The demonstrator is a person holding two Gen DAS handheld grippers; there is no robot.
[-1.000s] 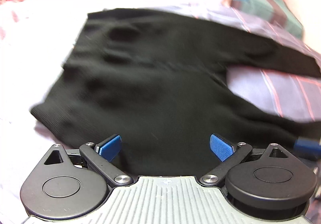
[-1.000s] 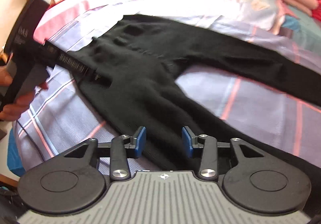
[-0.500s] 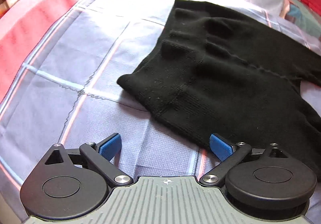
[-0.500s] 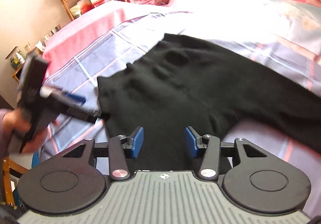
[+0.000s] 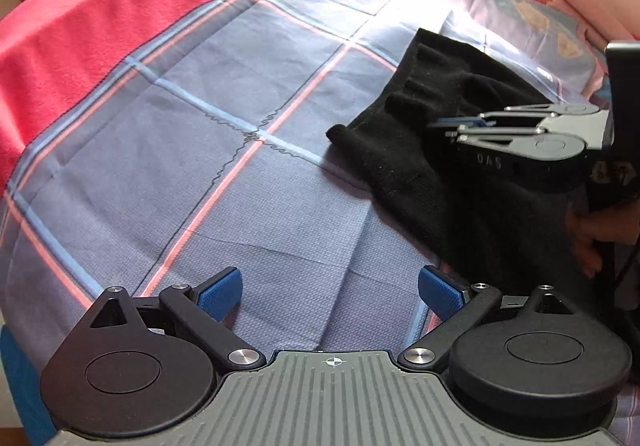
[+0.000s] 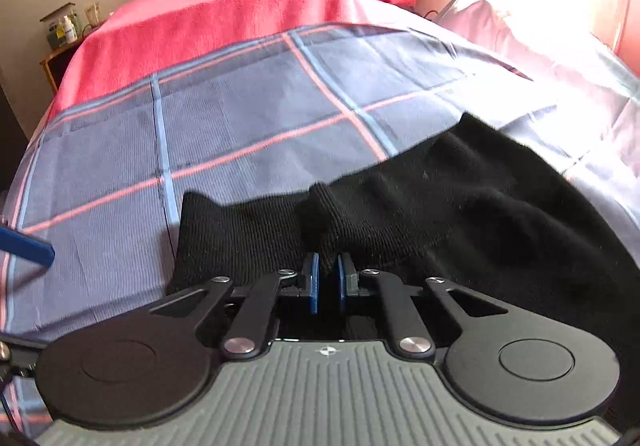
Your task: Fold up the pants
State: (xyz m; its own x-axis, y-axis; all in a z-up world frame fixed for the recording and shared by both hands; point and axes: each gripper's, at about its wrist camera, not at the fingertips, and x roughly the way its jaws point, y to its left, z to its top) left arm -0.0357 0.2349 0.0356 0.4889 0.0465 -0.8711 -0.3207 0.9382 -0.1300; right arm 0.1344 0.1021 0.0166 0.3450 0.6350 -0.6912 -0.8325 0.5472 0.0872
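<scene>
On the bed (image 6: 248, 134), the black pants (image 6: 480, 206) fill the lower right of the right-wrist view, where the right tongs (image 6: 325, 282), having just closed, pinch the waistband, while the left tongs (image 5: 330, 292) stand spread and should grip the near corner before lifting evenly.

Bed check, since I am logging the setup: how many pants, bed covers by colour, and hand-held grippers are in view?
Black pants: 1
Blue checked sheet: 1
Red blanket: 1
Hand-held grippers: 2, the left hand-held gripper open over the sheet, the right hand-held gripper shut on the pants
Total: 5
</scene>
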